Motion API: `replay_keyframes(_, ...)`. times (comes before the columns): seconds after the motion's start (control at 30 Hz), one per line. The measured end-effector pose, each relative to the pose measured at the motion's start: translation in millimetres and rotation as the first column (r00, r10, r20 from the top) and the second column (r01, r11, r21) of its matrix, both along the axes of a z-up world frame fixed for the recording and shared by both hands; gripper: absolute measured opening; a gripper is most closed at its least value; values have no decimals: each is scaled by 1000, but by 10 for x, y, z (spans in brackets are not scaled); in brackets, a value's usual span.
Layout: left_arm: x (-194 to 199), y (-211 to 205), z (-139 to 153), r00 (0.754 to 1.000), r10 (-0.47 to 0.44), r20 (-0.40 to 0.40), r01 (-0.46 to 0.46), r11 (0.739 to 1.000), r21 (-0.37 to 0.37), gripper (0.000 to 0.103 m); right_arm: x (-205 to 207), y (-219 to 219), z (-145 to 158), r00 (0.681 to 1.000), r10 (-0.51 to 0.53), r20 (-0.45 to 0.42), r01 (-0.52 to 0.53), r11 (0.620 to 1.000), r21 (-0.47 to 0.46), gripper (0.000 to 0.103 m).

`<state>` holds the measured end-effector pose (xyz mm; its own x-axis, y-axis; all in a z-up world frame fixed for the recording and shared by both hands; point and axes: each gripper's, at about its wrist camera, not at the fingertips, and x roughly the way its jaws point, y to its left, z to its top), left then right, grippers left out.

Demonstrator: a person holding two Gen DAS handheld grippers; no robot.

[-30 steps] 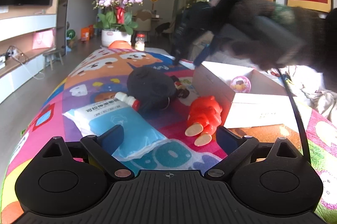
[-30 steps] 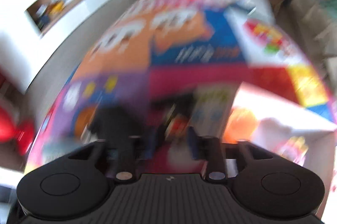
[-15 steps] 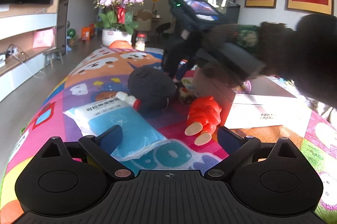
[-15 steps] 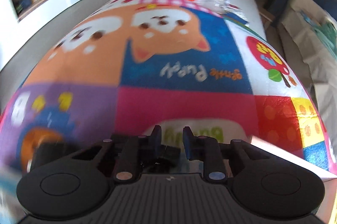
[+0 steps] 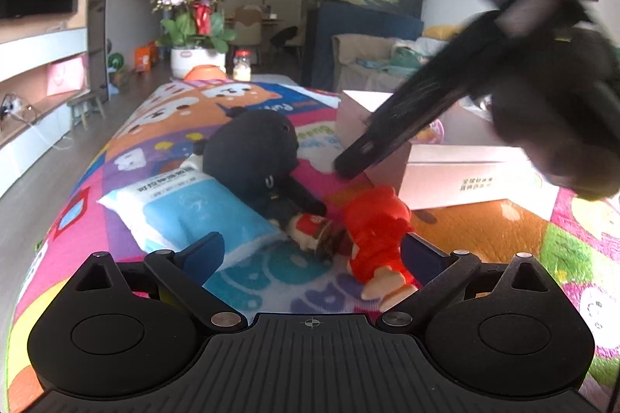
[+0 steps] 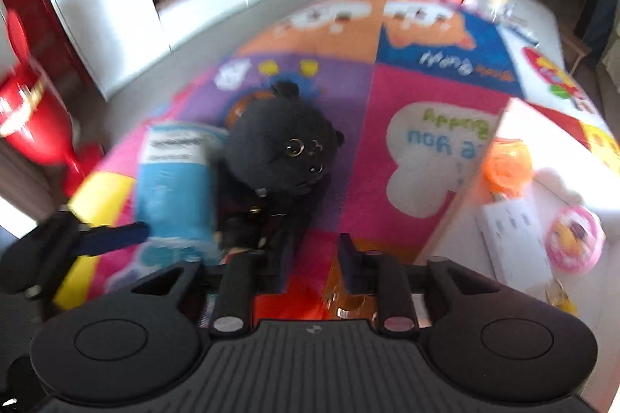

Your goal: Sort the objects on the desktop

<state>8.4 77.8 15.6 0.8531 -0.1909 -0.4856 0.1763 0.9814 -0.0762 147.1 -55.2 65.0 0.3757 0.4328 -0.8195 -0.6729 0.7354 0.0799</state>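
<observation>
Risen from the mat, right gripper [image 6: 310, 260] hovers spread, seemingly empty, over black plush [image 6: 283, 151]; left gripper [image 5: 310, 250] spread.

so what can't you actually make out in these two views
- Right gripper, left wrist view: motion-blurred, so its jaws are unreadable there.
- Red figure, right wrist view: only a red patch between the fingers; the gripper body hides the rest.
- Small bottle, left wrist view: partly behind the black plush, label too small.
- White box, right wrist view: contents blurred, cut by the right edge.
</observation>
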Motion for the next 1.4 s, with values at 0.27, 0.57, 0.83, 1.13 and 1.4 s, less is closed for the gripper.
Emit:
replay_keyframes(0.27,-131,190,128,997,81,-16,-79,994,81,101,-496,-442,-59,992,-118,43,109,979,170,67)
replay_keyframes(0.57,-79,358,306,971,230,-60,-225,972,67,101,-796,-318,-446,980,-183,74,163,960,226,71)
replay_keyframes(0.83,-26,-95,230,993,80,-87,-74,994,77,101,-969,-1310,-374,935,-351,57,325,908,262,70)
replay_keyframes(1.13,105,-661,94,988,-73,-132,88,990,114,101,-1083,-1884,-379,943,-334,15,310,890,333,63)
replay_keyframes(1.4,43,-743,102,986,-90,-137,110,984,143,102,-1233,-2062,-359,897,-411,164,364,896,253,74)
